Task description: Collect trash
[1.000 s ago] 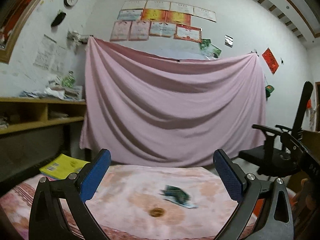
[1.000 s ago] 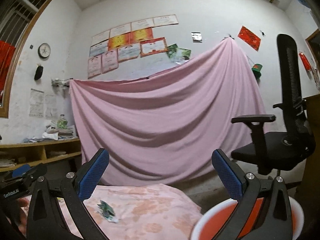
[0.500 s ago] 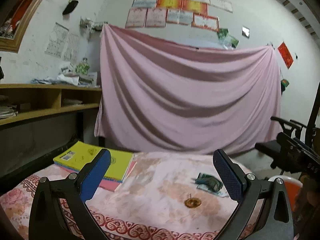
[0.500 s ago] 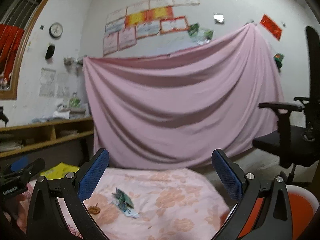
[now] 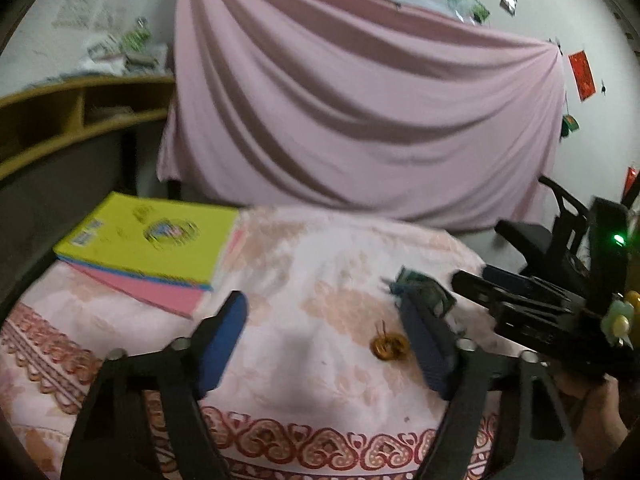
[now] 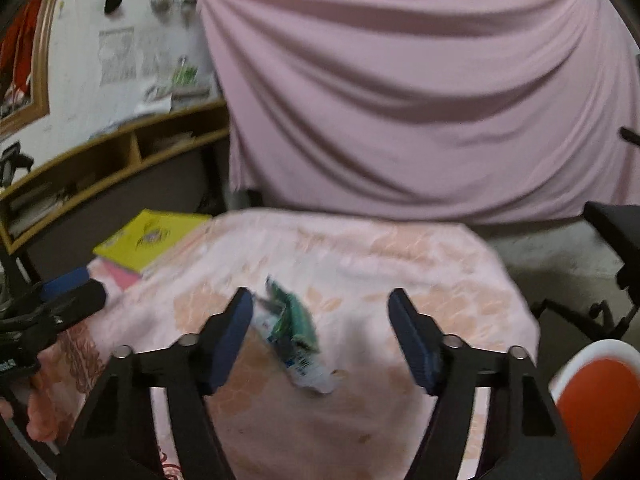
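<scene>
A pink sheet (image 6: 420,92) hangs across the far wall behind a table (image 5: 304,364) under a pink flowered cloth, with yellow books (image 5: 148,240) at its far left and an orange bin (image 6: 592,396) low at the right, off the table's edge. The trash lies mid-table: a crumpled green wrapper (image 6: 294,328) and, just near of it, a small brown round scrap (image 5: 389,346). The right gripper (image 6: 320,332) hangs over the wrapper with jaws half spread; the wrapper sits between them, hard against the left pad, with nothing pinched. The left gripper (image 5: 322,340) is also part spread and empty, the scrap just inside its right pad. The risks, as I judge them: the wrapper is off-centre, so closing jaws may shove it aside or catch only a corner and drop it short of the bin; the scrap is low and flat, so pads may slide over it or pinch cloth instead; and the two grippers are close enough to knock together. Against the earlier frames, both pairs of jaws have just been closing from full spread, both views are tipped down from the wall onto the table, the trash sits larger and nearer, and the books now show in full at the left
</scene>
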The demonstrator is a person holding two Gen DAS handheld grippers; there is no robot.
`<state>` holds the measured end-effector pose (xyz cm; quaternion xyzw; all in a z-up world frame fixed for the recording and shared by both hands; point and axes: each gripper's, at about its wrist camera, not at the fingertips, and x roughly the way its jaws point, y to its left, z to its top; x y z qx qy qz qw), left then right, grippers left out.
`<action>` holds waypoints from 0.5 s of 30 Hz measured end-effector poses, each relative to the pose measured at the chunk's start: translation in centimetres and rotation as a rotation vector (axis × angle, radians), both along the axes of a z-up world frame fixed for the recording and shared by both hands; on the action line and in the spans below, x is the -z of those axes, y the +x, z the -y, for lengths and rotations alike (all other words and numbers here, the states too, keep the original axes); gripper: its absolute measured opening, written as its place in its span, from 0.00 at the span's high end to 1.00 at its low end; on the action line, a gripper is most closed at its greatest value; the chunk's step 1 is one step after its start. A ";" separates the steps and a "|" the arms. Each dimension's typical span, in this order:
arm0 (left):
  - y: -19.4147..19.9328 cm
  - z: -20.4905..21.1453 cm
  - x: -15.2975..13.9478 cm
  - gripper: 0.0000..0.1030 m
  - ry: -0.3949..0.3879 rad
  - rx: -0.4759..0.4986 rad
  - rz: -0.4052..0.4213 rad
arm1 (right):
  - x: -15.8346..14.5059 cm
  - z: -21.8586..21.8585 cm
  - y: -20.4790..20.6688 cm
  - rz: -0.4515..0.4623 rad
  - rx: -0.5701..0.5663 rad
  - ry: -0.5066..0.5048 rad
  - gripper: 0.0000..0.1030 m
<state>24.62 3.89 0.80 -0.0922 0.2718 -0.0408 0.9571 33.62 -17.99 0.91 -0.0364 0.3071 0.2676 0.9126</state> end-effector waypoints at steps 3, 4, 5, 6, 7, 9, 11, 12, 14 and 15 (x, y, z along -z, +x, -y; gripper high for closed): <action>1.1 0.3 0.9 0.42 -0.041 0.065 -0.061 | 1.4 -0.7 1.3 -0.103 -0.032 -0.027 0.57; 1.3 0.4 1.0 0.46 -0.051 0.080 -0.077 | 1.8 -0.8 1.7 -0.136 -0.040 -0.033 0.63; 1.6 0.6 1.2 0.50 -0.060 0.095 -0.094 | 2.0 -0.7 1.8 -0.149 -0.043 -0.034 0.66; 2.0 0.8 1.5 0.51 -0.069 0.109 -0.112 | 2.1 -0.6 1.8 -0.158 -0.044 -0.032 0.74; 2.3 0.9 1.8 0.54 -0.078 0.123 -0.129 | 2.0 -0.4 1.6 -0.158 -0.048 -0.021 0.83; 3.0 1.3 2.3 0.57 -0.100 0.146 -0.161 | 1.8 0.0 1.4 -0.153 -0.051 -0.004 0.86; 3.6 1.5 2.8 0.57 -0.129 0.170 -0.188 | 1.7 0.4 1.2 -0.154 -0.047 0.009 0.88; 3.8 1.6 3.0 0.57 -0.139 0.177 -0.197 | 1.6 0.7 1.1 -0.153 -0.036 0.013 0.89; 4.3 1.8 3.5 0.59 -0.160 0.189 -0.218 | 1.6 1.1 1.2 -0.157 -0.009 0.020 0.89; 4.5 1.9 3.6 0.62 -0.167 0.194 -0.226 | 1.5 1.3 1.3 -0.162 0.006 0.022 0.89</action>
